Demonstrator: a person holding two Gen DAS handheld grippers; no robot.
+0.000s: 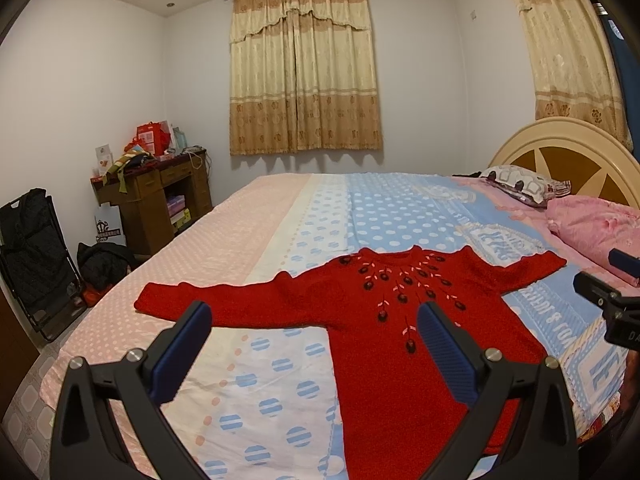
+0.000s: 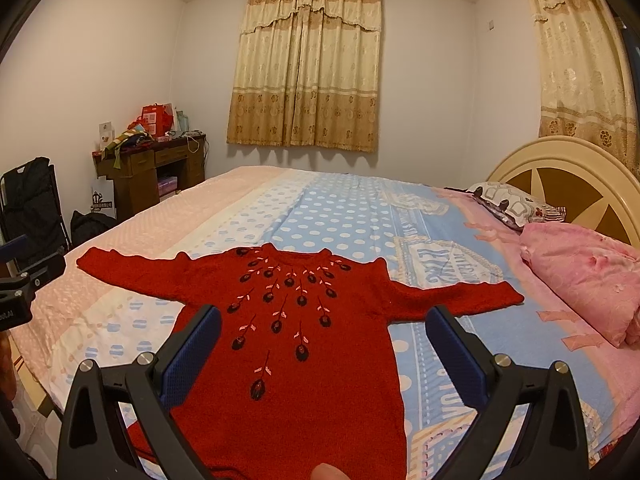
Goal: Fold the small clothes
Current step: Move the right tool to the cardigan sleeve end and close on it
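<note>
A red knit sweater (image 2: pixel 296 320) with dark beaded flower embroidery lies flat, sleeves outstretched, on the polka-dot bed (image 1: pixel 280 360). Both the left gripper (image 1: pixel 314 344) and the right gripper (image 2: pixel 324 344) hover with textured blue fingers (image 1: pixel 448 356) spread, empty.

Left claw (image 1: pixel 314 318) and right claw (image 2: pixel 324 322) both spread wide, above the bed (image 1: pixel 280 216), holding nothing. Red sweater (image 2: pixel 288 320) lies flat, sleeves out. Bare sheet all round it, from 9 through 12 o'clock. Obstacles: pink quilt (image 2: pixel 580 272) and pillow (image 2: pixel 512 200) at 2 o'clock, apart from the right sleeve, probably not touching.
</note>
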